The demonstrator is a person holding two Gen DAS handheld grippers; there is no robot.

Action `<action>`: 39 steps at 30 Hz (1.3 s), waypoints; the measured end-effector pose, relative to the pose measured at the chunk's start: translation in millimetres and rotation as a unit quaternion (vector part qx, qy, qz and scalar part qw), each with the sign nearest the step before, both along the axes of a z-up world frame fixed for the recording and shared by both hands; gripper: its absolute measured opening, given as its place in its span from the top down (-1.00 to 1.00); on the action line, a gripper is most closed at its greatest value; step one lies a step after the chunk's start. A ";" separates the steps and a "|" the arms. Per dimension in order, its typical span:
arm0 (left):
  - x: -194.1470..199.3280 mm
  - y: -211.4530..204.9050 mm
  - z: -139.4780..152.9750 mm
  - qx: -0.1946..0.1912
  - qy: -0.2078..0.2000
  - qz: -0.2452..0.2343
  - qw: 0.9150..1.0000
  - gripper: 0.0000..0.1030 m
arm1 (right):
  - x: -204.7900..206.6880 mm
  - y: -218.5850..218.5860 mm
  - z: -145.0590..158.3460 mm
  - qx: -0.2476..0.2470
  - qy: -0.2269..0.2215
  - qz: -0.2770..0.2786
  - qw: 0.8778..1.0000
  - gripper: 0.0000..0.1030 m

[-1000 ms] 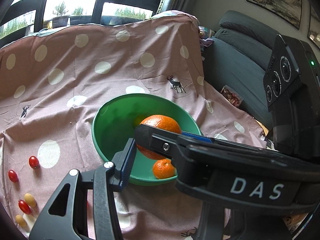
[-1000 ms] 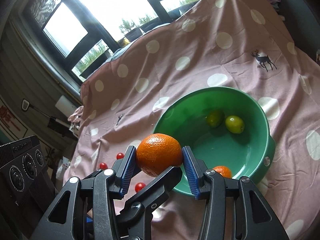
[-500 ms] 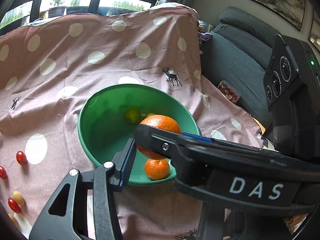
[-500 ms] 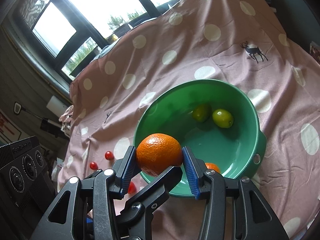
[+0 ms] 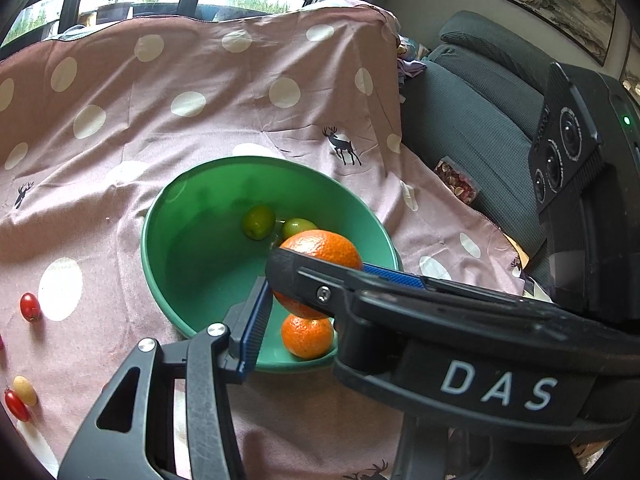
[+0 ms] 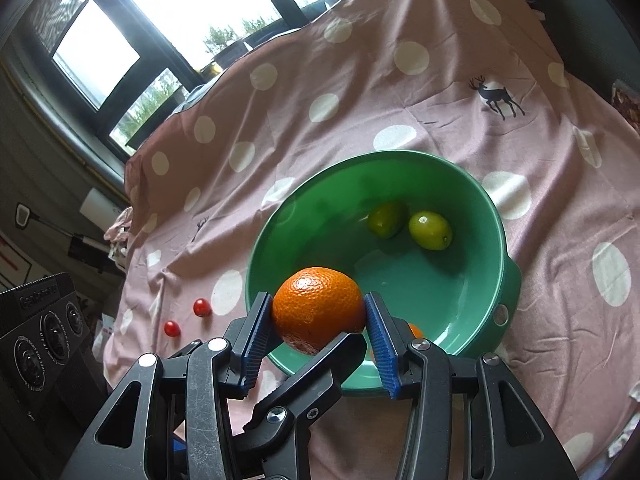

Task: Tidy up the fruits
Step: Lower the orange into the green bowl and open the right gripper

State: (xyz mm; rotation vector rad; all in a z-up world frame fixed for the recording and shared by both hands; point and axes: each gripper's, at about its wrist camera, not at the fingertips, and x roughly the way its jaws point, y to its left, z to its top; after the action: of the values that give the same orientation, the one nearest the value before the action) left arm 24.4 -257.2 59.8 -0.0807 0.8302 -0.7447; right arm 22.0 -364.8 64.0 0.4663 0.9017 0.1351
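Note:
My right gripper (image 6: 319,322) is shut on a large orange (image 6: 318,306) and holds it above the near rim of a green bowl (image 6: 472,196). The bowl holds two green fruits (image 6: 430,230) and a small orange (image 5: 307,337). In the left wrist view the right gripper crosses in front, with the held orange (image 5: 320,248) over the bowl (image 5: 192,184). Only the left finger (image 5: 252,328) of my left gripper shows; its right finger is hidden, so its state is unclear.
Red cherry tomatoes (image 6: 202,307) and a yellow one (image 5: 25,390) lie on the pink polka-dot cloth (image 6: 360,80) left of the bowl. A dark grey sofa (image 5: 472,120) stands to the right. Windows are behind.
Both grippers have moved with the orange over the bowl; the two green fruits have come into the left wrist view. The grip on the orange is unchanged.

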 end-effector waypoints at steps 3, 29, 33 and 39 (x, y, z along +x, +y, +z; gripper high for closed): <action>0.8 -0.5 -1.5 0.002 0.004 0.001 1.000 0.13 | 1.0 -0.4 -1.7 -0.001 0.003 0.001 1.000 0.04; 9.5 -9.0 -15.7 -0.004 0.037 -0.006 0.999 0.13 | 6.7 -5.1 -13.5 -0.007 0.033 -0.011 0.999 0.02; 10.8 -9.8 -17.6 -0.005 0.041 -0.008 0.999 0.13 | 6.5 -4.8 -14.2 -0.010 0.037 -0.012 0.999 0.02; 12.2 -10.4 -19.2 -0.005 0.044 -0.010 0.999 0.13 | 7.6 -6.3 -15.6 -0.010 0.041 -0.015 0.999 0.02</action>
State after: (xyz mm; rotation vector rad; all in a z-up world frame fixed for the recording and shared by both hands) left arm 36.6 -267.7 40.6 -0.1158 0.9125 -0.7678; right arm 29.6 -371.1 48.4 0.4690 0.9759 0.0805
